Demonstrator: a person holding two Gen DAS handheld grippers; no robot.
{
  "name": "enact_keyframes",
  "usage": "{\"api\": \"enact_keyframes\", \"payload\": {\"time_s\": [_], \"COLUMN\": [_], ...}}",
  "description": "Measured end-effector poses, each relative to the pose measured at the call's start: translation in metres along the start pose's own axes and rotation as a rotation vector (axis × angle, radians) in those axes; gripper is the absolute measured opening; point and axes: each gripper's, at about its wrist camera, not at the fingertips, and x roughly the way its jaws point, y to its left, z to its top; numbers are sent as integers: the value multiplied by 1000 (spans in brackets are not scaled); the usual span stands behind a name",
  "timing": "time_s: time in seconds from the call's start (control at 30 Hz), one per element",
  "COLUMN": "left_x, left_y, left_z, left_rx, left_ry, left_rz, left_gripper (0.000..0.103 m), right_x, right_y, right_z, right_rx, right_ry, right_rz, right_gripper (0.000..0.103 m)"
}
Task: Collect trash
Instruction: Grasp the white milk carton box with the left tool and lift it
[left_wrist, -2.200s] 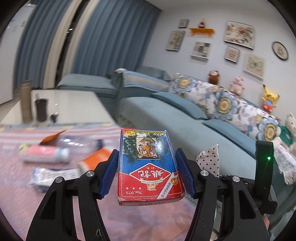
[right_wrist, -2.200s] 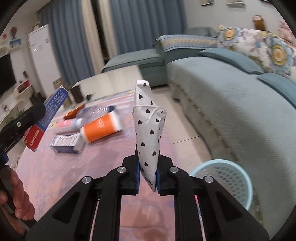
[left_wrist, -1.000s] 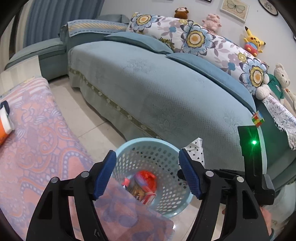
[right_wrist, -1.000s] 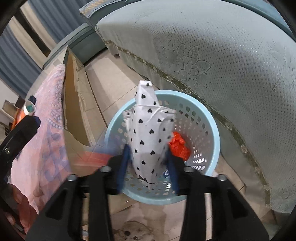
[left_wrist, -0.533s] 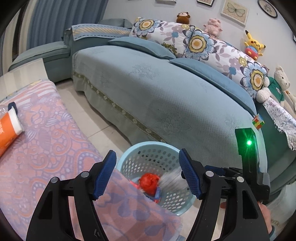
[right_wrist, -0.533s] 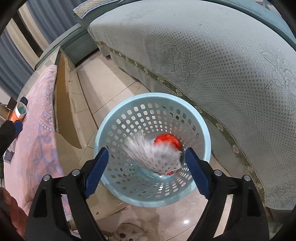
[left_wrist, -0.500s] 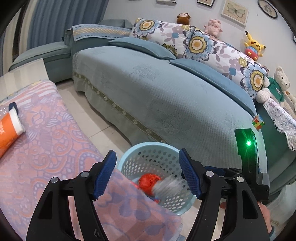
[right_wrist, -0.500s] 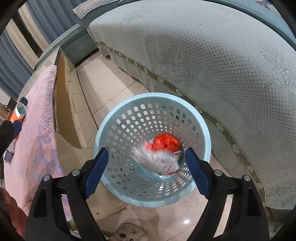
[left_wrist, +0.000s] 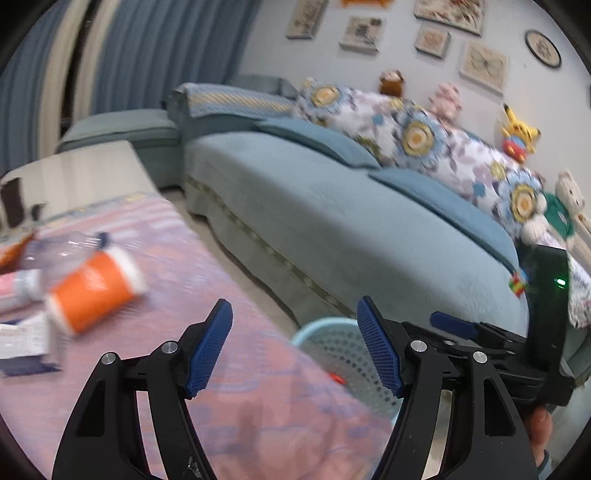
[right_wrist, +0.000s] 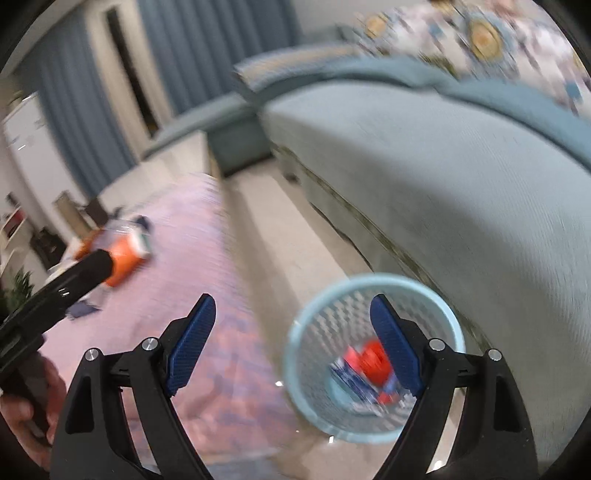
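Note:
My left gripper (left_wrist: 295, 347) is open and empty over the edge of the pink patterned table cloth (left_wrist: 207, 295). My right gripper (right_wrist: 291, 343) is open and empty above the light blue trash basket (right_wrist: 439, 306), which stands on the floor between table and sofa. Red and blue trash (right_wrist: 369, 362) lies blurred in the basket. The basket rim also shows in the left wrist view (left_wrist: 325, 328). On the table's left lie an orange tube (left_wrist: 92, 291), a clear plastic bottle (left_wrist: 62, 243), a pink tube (left_wrist: 18, 288) and a white box (left_wrist: 26, 336).
A blue-grey sofa (left_wrist: 369, 221) with floral cushions and plush toys runs along the right. The left gripper's arm (right_wrist: 59, 291) crosses the right wrist view at left. A dark cup (left_wrist: 13, 201) stands at the table's far end. Tiled floor (right_wrist: 280, 240) lies between table and sofa.
Both grippers have swung up and left, away from the basket towards the table. The heart-patterned paper dropped into the basket. The orange tube and other items have come into view.

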Motion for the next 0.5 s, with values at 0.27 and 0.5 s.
{"api": "enact_keyframes", "payload": {"time_s": [0.27,0.5], "left_x": [-80,-107], "left_y": [111,192], "left_z": [-2,-19], "left_rx": [-96,-161], "left_ry": [-98,-90], "left_rz": [228,396], "left_gripper": [72,79], "right_x": [11,54], "right_y": [113,178], "right_z": [11,4], "right_rx": [-185,-257], "right_ry": [-66,-52], "right_rz": [108,172], "right_gripper": [81,69]}}
